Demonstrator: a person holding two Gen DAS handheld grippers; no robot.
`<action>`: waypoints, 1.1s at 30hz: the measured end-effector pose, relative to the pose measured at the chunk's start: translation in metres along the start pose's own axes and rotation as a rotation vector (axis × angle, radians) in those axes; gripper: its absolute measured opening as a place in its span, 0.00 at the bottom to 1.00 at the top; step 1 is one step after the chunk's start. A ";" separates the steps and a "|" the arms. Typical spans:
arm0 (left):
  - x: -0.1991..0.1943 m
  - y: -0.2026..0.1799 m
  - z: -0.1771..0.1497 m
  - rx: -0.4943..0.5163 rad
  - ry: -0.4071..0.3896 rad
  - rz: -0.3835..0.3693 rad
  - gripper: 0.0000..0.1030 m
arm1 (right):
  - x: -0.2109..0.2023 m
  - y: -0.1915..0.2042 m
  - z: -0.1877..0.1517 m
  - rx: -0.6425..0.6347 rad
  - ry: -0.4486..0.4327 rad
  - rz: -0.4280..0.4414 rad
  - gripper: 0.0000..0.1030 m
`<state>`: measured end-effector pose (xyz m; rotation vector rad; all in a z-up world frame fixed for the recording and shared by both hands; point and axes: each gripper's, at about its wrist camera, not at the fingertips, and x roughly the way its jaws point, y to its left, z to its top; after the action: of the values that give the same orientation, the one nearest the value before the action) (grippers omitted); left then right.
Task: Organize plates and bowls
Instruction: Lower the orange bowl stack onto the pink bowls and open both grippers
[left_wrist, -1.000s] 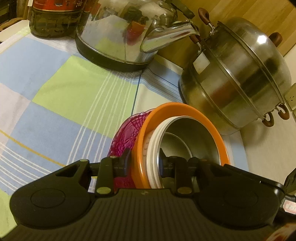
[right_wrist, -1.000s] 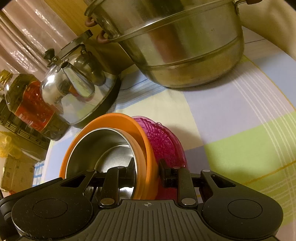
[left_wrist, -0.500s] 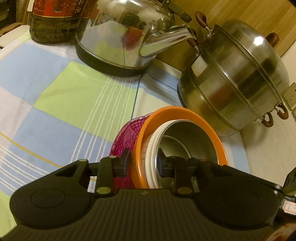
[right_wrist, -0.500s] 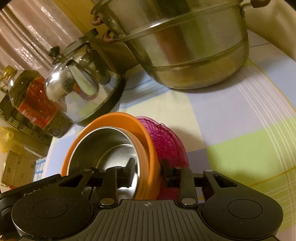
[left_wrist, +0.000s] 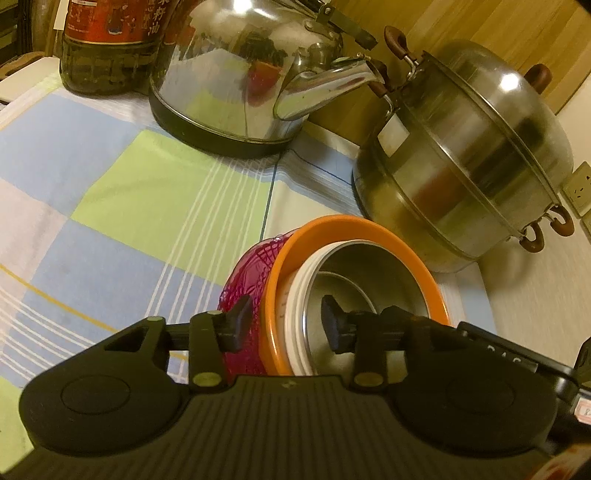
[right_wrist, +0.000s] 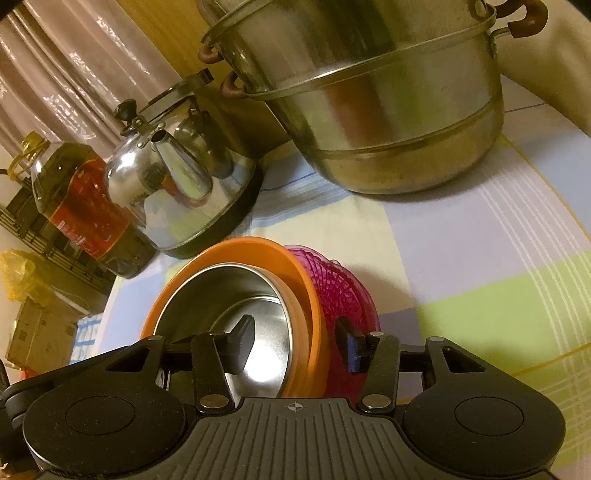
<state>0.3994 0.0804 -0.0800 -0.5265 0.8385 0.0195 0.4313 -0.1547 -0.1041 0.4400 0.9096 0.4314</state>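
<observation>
Oil bottle (left_wrist: 107, 40) top cut by edge; pink bowl (left_wrist: 247, 291) btm behind tool.

Kettle (left_wrist: 236, 85), steamer pot (left_wrist: 465, 166) block far side; checked cloth (left_wrist: 122, 221) left open.

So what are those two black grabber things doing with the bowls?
A person holds a gripper in each hand. Three bowls are nested: a steel bowl inside an orange bowl, inside a pink glass bowl, on the checked tablecloth. The left gripper and the right gripper each straddle the stack's rim from opposite sides, and both sets of jaws are opening, so the pads no longer press on it. It looks like the stack is being let go. A kettle and a big steamer pot stand behind.
</observation>
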 end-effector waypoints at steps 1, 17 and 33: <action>0.000 0.000 0.000 0.000 0.000 0.001 0.37 | -0.001 0.001 0.000 -0.005 -0.004 -0.002 0.48; -0.022 -0.007 -0.002 0.048 -0.067 -0.012 0.66 | -0.022 0.004 0.000 -0.073 -0.056 -0.011 0.62; -0.052 -0.008 -0.010 0.124 -0.145 0.002 0.81 | -0.050 -0.007 -0.004 -0.072 -0.088 -0.045 0.66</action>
<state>0.3591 0.0789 -0.0445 -0.4025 0.6933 0.0074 0.4021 -0.1863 -0.0775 0.3693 0.8145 0.3987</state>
